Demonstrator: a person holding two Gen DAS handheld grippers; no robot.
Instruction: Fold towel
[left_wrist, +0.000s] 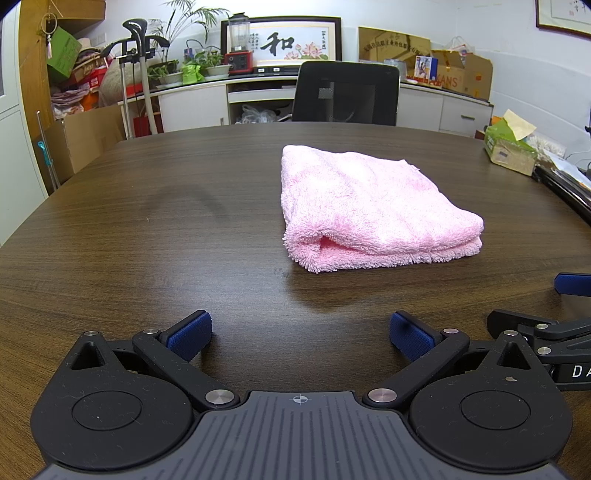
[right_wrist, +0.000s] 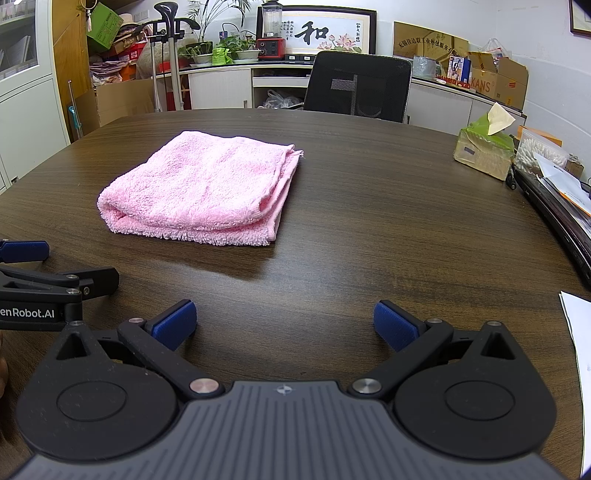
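A pink towel (left_wrist: 373, 206) lies folded into a thick rectangle on the dark wooden table (left_wrist: 147, 229). It also shows in the right wrist view (right_wrist: 203, 192), left of centre. My left gripper (left_wrist: 301, 334) is open and empty, held low over the table in front of the towel and apart from it. My right gripper (right_wrist: 284, 325) is open and empty, also short of the towel. The right gripper's fingers show at the right edge of the left wrist view (left_wrist: 572, 284). The left gripper's fingers show at the left edge of the right wrist view (right_wrist: 26, 251).
A black office chair (left_wrist: 345, 94) stands behind the table's far edge. A green tissue box (right_wrist: 484, 147) sits at the table's right side, with a laptop and papers (right_wrist: 554, 206) beside it. White paper (right_wrist: 580, 332) lies near the right edge. Cabinets and boxes line the back wall.
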